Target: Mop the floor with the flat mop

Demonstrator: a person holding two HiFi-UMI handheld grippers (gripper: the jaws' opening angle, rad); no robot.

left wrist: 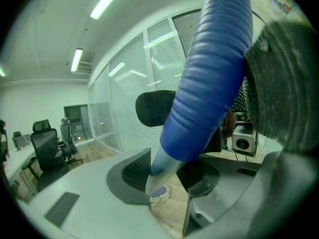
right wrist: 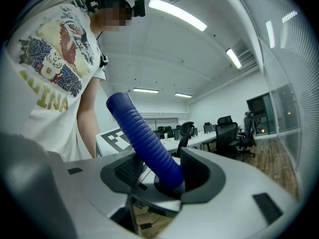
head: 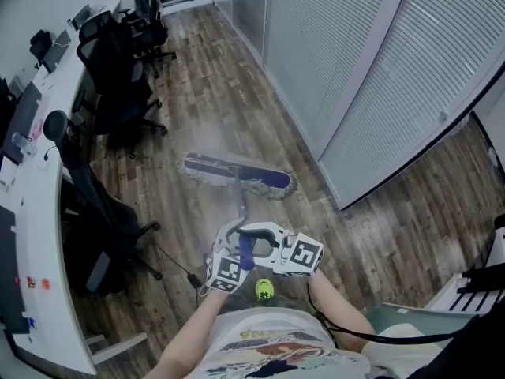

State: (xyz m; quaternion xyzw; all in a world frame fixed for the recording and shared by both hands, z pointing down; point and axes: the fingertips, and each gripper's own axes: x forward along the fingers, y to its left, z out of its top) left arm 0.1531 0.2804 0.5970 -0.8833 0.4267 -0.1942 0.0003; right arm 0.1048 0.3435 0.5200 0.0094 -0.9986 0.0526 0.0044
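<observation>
A wood-plank floor (head: 213,69) runs between a long white bench (head: 39,235), cut off at the picture's left, and a wall of glass and blinds (head: 355,77). Black chairs (head: 118,77) crowd the bench's edge, their bases partly hidden.

The mop (head: 239,200) stands mid-floor. Its flat head (head: 237,174) lies on the boards near the floor's edge along the blinds. From the left tongs' camera only a sliver of that head (left wrist: 159,194) shows.

The left tongs (head: 231,239) and right tongs (head: 254,231) both clamp the mop at its blue ribbed grip (head: 246,253), covering the shaft's top. Up close, the left tongs (left wrist: 167,176) pinch where the grip (left wrist: 209,83) meets the bare shaft. The right tongs (right wrist: 159,171) close on the grip (right wrist: 144,138) itself.

A small yellow-green thing (head: 263,289) on the floor below the tongs is too small to identify.
</observation>
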